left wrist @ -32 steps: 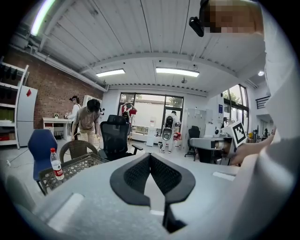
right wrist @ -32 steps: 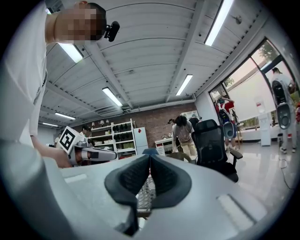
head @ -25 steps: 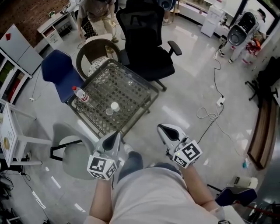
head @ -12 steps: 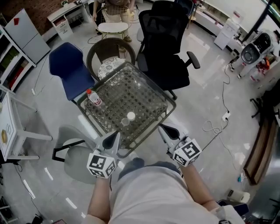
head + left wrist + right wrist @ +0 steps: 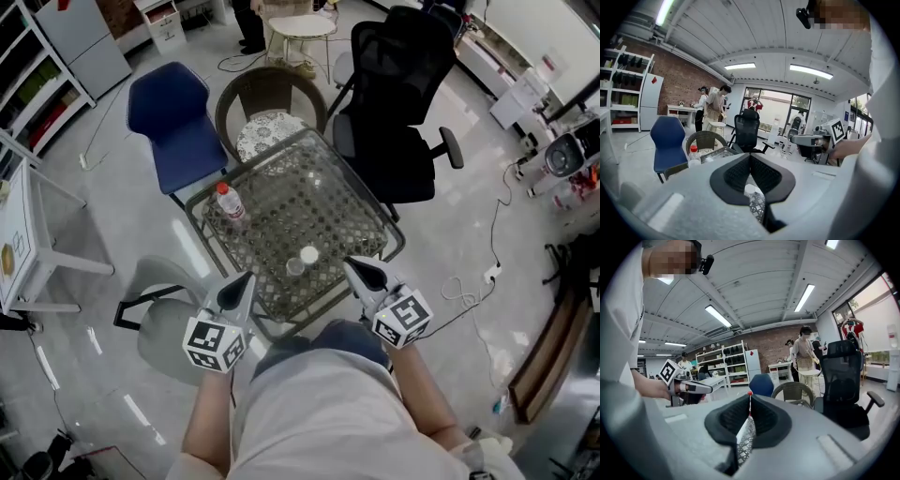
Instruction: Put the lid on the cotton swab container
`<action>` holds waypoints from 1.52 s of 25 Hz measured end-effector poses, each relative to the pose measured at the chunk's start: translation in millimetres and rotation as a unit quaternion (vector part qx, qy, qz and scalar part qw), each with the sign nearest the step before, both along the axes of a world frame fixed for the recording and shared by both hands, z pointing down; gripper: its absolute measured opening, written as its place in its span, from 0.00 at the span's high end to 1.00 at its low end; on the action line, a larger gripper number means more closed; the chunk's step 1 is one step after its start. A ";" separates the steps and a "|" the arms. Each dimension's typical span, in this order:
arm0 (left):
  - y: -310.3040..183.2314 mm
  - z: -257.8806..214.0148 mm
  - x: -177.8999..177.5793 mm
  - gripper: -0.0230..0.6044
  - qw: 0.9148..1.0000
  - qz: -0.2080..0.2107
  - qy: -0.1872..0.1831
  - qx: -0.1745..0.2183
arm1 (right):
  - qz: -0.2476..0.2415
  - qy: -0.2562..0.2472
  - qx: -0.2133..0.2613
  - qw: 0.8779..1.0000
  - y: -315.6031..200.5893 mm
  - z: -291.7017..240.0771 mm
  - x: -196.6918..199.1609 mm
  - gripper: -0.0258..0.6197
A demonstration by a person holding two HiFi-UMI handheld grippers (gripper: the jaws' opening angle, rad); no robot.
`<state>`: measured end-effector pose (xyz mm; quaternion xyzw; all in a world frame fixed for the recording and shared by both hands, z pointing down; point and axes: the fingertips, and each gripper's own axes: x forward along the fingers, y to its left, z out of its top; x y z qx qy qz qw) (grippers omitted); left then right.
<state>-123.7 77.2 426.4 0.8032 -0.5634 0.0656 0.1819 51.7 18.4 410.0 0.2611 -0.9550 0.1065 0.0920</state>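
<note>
Both pairs of fingers are pressed together and empty, left gripper (image 5: 242, 281) and right gripper (image 5: 354, 269) at the tabletop's (image 5: 361, 211) near edge. Between them, just ahead: clear container (image 5: 294, 268), with what I take for its white lid (image 5: 308, 254) beside it, nearer my right. Bottle (image 5: 229, 201) well apart, far left, so there's open room

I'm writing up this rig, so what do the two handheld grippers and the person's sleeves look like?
Both the left gripper and right gripper have pale grey bodies tapering to pointed jaws lined with black textured pads. Each carries a white cube printed with black square markers. The person wears a light short-sleeved shirt.
</note>
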 end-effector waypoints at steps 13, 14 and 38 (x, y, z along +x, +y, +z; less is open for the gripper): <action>-38.9 51.6 -2.4 0.95 0.992 -0.078 0.012 -0.096 | -0.111 0.048 -0.040 0.992 -76.5 52.0 -20.9 0.95; -46.2 57.1 -1.6 0.95 0.991 -0.082 0.010 -0.103 | -0.119 0.050 -0.044 0.991 -85.3 58.1 -21.3 0.95; -50.5 178.1 27.4 0.95 0.924 -0.274 0.074 -0.256 | -0.388 0.174 -0.116 0.897 -106.2 236.3 -34.3 0.79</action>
